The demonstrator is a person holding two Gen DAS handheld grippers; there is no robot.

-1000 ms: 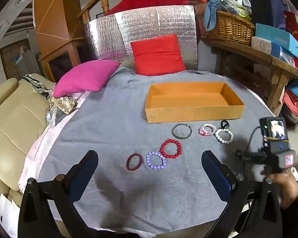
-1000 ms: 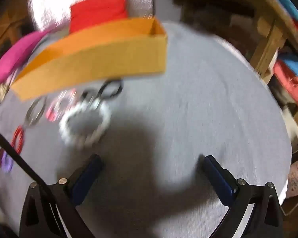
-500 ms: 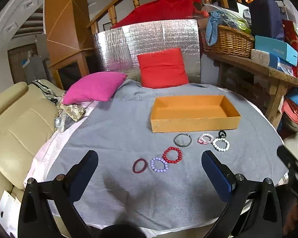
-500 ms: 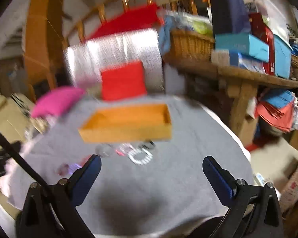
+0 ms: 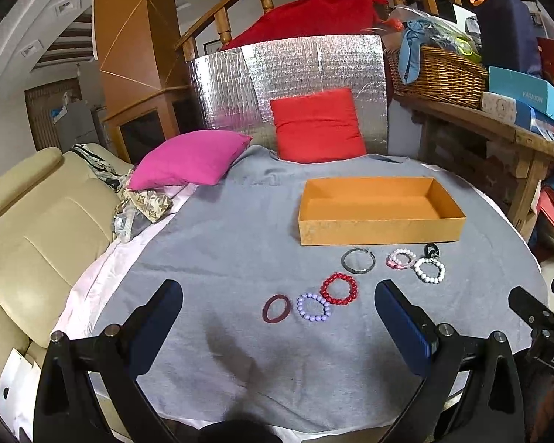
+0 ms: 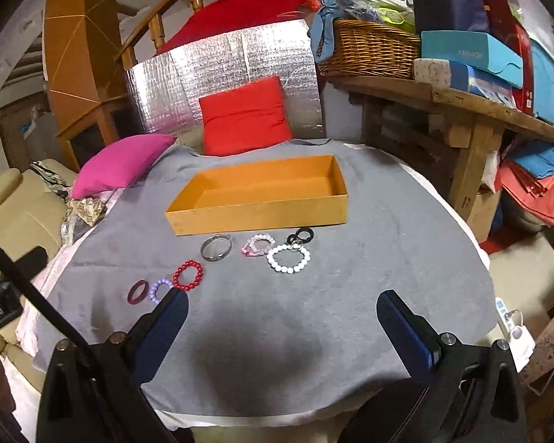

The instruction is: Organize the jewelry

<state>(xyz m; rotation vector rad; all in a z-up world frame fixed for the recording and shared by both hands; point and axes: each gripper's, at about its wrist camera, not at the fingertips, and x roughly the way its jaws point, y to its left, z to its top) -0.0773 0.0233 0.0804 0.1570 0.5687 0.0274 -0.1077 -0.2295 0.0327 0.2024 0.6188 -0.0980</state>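
An empty orange box (image 5: 378, 208) (image 6: 262, 199) sits on a grey cloth. In front of it lies a row of jewelry: a dark red ring (image 5: 276, 307) (image 6: 136, 291), a purple bead bracelet (image 5: 313, 307) (image 6: 158, 289), a red bead bracelet (image 5: 338, 288) (image 6: 188, 275), a metal bangle (image 5: 357, 259) (image 6: 216, 247), a pink bead bracelet (image 5: 401, 258) (image 6: 258, 244), a white bead bracelet (image 5: 429, 270) (image 6: 288, 258) and black rings (image 5: 431, 249) (image 6: 301, 236). My left gripper (image 5: 279, 325) is open and empty, near the table's front edge. My right gripper (image 6: 282, 332) is open and empty, held back from the white bracelet.
The grey cloth (image 5: 221, 258) covers a round table. A pink cushion (image 5: 188, 160) and a red cushion (image 5: 315, 125) lie at the back before a silver foil panel (image 5: 288, 85). A beige sofa (image 5: 29, 229) stands left. A wooden shelf (image 5: 498, 129) with a basket and boxes stands right.
Both grippers have pulled back and up from the table. The right gripper was close over the white bracelet a second ago and now views the whole table. The jewelry has not moved.
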